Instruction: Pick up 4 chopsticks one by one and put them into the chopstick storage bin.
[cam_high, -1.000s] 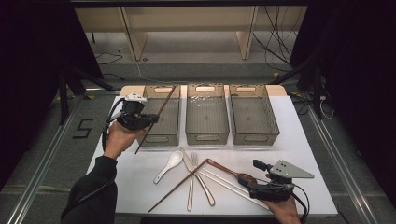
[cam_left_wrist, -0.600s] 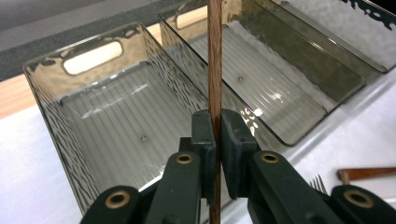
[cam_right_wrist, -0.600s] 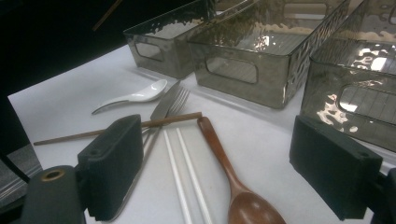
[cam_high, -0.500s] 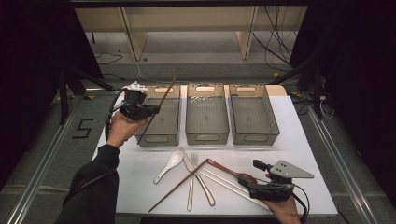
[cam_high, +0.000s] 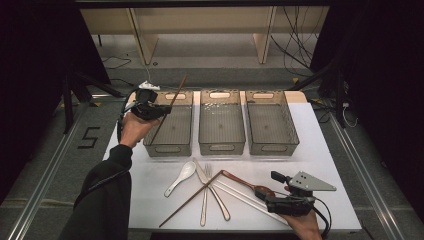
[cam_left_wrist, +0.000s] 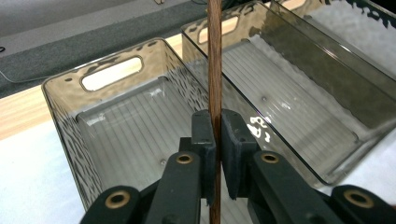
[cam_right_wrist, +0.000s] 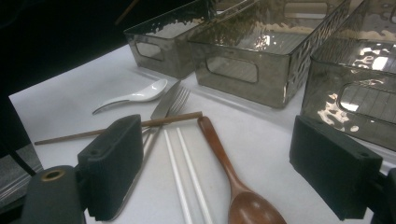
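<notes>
Sorting cutlery from the white table (cam_high: 330, 150) into three smoked, clear plastic bins with ribbed floors and slotted handles appears to be the work in hand. The left bin (cam_high: 170, 131) lies under the left gripper (cam_high: 161, 112), whose jaws are clamped narrow on a dark wooden chopstick (cam_left_wrist: 214, 56); the slim, straight-grained stick stands steeply tilted, its upper end above the far rim. The right gripper (cam_right_wrist: 215, 168) rests low near the table's front edge, jaws spread wide with nothing between them, over a brown wooden spoon (cam_right_wrist: 233, 182). Risk, as judged: the pinch sits near the stick's middle, so it could pivot in the pads and, if released this steep, bounce off the hard floor or lean on the rim. Smaller items waiting: two white chopsticks (cam_right_wrist: 180, 168), a metal fork (cam_high: 205, 197), a glossy white soup spoon (cam_right_wrist: 135, 95).
</notes>
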